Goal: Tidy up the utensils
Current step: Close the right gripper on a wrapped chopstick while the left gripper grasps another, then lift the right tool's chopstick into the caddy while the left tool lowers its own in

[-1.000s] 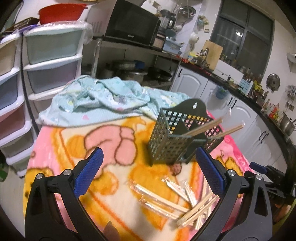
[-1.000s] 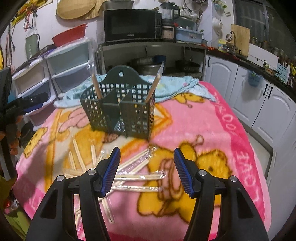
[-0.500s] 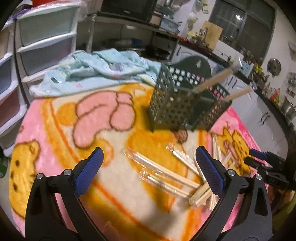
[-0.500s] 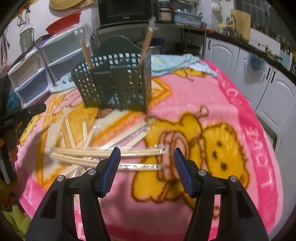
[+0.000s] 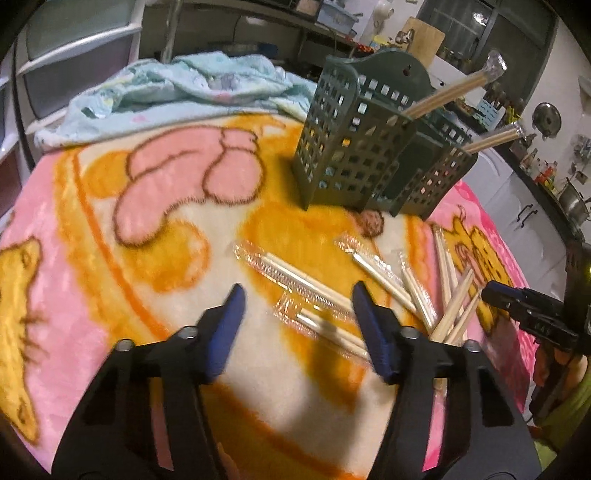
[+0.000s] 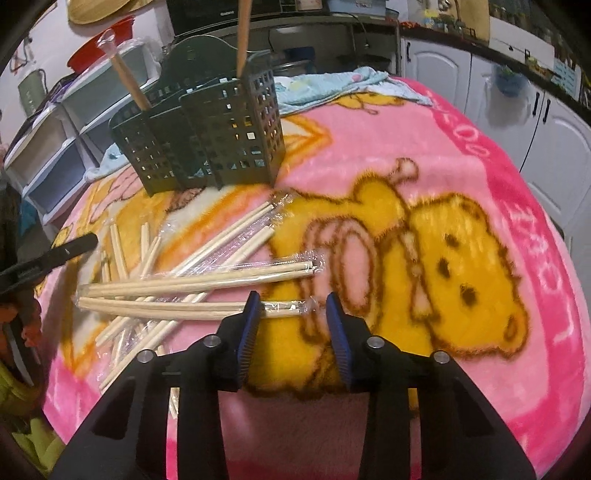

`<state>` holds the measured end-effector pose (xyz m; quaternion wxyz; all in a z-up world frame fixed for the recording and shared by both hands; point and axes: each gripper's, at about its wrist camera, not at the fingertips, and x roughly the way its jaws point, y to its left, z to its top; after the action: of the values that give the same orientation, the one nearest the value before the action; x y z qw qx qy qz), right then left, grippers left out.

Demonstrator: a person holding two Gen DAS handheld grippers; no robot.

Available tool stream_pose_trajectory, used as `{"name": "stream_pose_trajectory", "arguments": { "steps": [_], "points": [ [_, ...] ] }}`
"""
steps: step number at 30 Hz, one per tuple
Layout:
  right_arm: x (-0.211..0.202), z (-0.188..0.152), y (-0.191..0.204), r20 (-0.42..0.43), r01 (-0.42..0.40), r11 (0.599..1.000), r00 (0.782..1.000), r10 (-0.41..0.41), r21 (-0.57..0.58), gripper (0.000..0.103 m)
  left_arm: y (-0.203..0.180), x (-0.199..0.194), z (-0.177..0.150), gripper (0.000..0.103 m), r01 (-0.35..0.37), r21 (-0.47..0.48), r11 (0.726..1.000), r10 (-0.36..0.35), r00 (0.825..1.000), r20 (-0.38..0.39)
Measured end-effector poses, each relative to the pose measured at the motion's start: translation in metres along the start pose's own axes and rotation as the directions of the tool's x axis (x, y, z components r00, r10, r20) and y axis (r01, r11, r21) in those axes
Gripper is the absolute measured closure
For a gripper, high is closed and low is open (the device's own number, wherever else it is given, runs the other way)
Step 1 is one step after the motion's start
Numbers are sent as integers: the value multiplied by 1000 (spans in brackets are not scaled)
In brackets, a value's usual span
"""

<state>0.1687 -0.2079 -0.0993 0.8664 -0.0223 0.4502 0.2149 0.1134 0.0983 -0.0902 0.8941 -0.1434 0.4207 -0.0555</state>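
Note:
A dark green slotted caddy (image 5: 369, 147) (image 6: 207, 129) stands on the pink cartoon blanket (image 6: 461, 155) with two wrapped chopstick pairs (image 5: 443, 96) (image 6: 242, 33) upright in it. Several more chopsticks, some in clear wrappers, lie scattered in front of it (image 5: 417, 291) (image 6: 177, 280). My left gripper (image 5: 297, 301) hovers low over a wrapped pair (image 5: 306, 288). Its jaws are closing, with the pair between them and untouched. My right gripper (image 6: 293, 306) is also closing, its jaws straddling the end of another wrapped pair (image 6: 288, 305) without pressing it.
A crumpled light blue cloth (image 5: 184, 85) (image 6: 332, 81) lies behind the caddy. Plastic drawer units (image 5: 74, 48) (image 6: 55, 147) stand past the table's far left. White cabinets (image 6: 498, 92) line the right side. The blanket's edge drops off near me.
Both grippers have sunk toward the scattered chopsticks and tipped downward. Both sets of jaws have narrowed, each now around a wrapped pair.

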Motion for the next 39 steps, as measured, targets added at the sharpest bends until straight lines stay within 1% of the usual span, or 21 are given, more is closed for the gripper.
{"name": "stream_pose_trajectory", "arguments": {
  "steps": [1, 2, 4, 5, 7, 9, 10, 13, 18, 22, 24, 27, 30, 39],
  "points": [
    [2, 0, -1, -6, -5, 1000, 1000, 5, 6, 76, 0, 3, -1, 63, -1, -2, 1000, 1, 1000, -9],
    [4, -1, -2, -12, -12, 1000, 1000, 12, 11, 77, 0, 5, -3, 68, -2, -4, 1000, 2, 1000, -17],
    [7, -2, -3, -16, -20, 1000, 1000, 20, 15, 82, 0, 8, -6, 70, -10, 5, 1000, 10, 1000, -22],
    [8, -2, -4, -16, -25, 999, 1000, 26, 19, 83, -1, 8, -6, 70, -12, 10, 1000, 12, 1000, -20],
    [9, -2, -5, -16, -29, 999, 999, 29, 23, 91, -1, 9, -7, 72, -13, 14, 1000, 14, 1000, -21],
    [10, -2, -5, -19, -28, 999, 999, 29, 21, 96, 1, 9, -7, 78, -23, 15, 1000, 23, 1000, -20],
    [11, -2, -5, -18, -24, 1000, 1000, 24, 19, 98, 1, 9, -6, 79, -24, 15, 1000, 24, 1000, -20],
    [11, -4, -5, -16, -21, 1000, 1000, 21, 15, 99, 1, 11, -6, 81, -29, 21, 999, 29, 999, -21],
    [10, -4, -3, -8, -6, 1000, 1000, 7, 7, 100, 0, 11, -5, 92, -52, 40, 998, 53, 998, -20],
    [7, -3, -2, 6, 2, 1000, 1000, -2, 10, 101, -3, 6, -5, 98, -50, 66, 997, 51, 999, -15],
    [1, -2, 0, 23, 2, 1000, 1000, -2, 5, 101, -3, -2, -3, 102, -41, 78, 996, 41, 999, 0],
    [-9, 2, 5, 56, 0, 1000, 998, 1, -14, 101, -2, -16, 1, 102, -16, 76, 997, 14, 999, 31],
    [-20, 8, 14, 92, -9, 999, 996, 13, -40, 101, -4, -30, 6, 103, -8, 77, 997, 3, 998, 62],
    [-58, 26, 52, 195, -58, 990, 977, 83, -130, 102, -3, -71, 23, 103, -14, 65, 998, 3, 986, 164]
  ]
}}
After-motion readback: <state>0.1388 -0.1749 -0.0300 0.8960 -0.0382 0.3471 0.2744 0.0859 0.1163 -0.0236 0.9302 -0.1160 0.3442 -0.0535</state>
